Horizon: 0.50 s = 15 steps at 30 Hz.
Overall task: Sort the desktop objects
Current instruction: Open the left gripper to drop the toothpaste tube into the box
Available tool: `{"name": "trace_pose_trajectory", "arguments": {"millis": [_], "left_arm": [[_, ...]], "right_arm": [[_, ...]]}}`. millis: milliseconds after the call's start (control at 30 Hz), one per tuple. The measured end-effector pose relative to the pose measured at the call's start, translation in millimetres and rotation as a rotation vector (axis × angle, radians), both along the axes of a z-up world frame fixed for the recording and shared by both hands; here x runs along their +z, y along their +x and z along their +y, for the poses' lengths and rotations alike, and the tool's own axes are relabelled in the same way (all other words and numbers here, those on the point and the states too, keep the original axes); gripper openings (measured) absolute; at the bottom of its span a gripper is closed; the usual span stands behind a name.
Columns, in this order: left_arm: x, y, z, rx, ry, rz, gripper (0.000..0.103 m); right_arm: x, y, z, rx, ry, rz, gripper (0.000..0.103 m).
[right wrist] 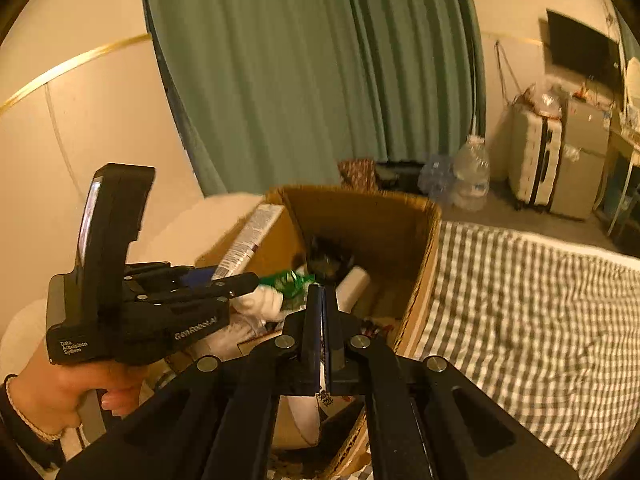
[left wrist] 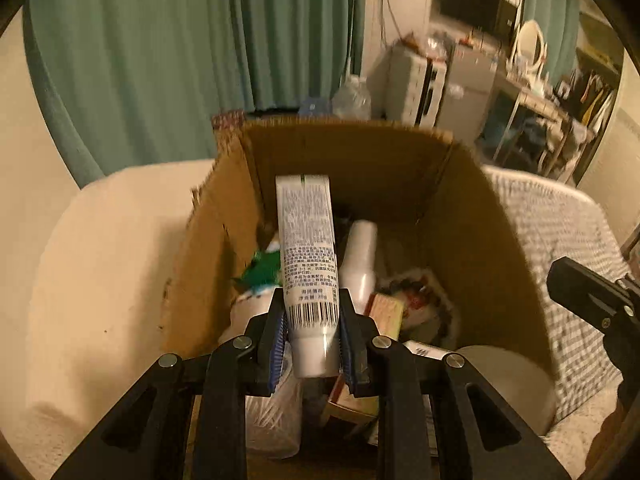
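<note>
A white tube (left wrist: 307, 256) with small print and a barcode stands up between the blue pads of my left gripper (left wrist: 313, 320), which is shut on its lower end, cap toward the camera. It hangs over an open cardboard box (left wrist: 472, 216) holding a white bottle (left wrist: 360, 260), green packaging (left wrist: 262, 270) and other clutter. In the right wrist view the left gripper (right wrist: 224, 280) holds the tube (right wrist: 250, 240) over the box's left wall (right wrist: 280, 236). My right gripper (right wrist: 322, 292) is shut with nothing in it, above the box's near side.
The box (right wrist: 424, 240) sits on a bed with a grey checked cover (right wrist: 540, 300). A cream cushion (left wrist: 112, 264) lies to its left. Green curtains (right wrist: 312, 72), water bottles (right wrist: 472, 176), a suitcase (right wrist: 536, 160) and a dark screen (right wrist: 580, 52) stand behind. A hand (right wrist: 60, 396) grips the left tool.
</note>
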<state>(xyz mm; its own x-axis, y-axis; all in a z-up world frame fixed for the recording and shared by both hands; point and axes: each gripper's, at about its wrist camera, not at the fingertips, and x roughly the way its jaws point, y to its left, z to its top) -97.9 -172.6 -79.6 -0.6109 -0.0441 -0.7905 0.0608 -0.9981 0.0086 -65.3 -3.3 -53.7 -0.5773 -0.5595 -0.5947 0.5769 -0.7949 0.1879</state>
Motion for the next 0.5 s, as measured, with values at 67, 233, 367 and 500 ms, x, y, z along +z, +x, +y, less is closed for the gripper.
{"name": "trace_pose_trajectory", "arguments": {"millis": [67,233,367,500], "left_arm": [[-2.3,1.0,1.0,0.005,0.004,-0.016,0.027],[23.6,16.8,1.6,0.046,0.005,0.078,0.074],[53.2,34.7,-4.0,0.061,0.043,0.16,0.079],[85.0,61.7,-4.6,0.086,0.033,0.28,0.098]], "right_arm": [[-7.8,1.2,-2.2,0.001,0.017,-0.005,0.0],[0.8,3.6,4.5,-0.029,0.001,0.026,0.014],[30.6,12.2,17.7,-0.081,-0.042,0.11,0.043],[63.5,32.7,40.3,-0.156,-0.098,0.192,0.073]]}}
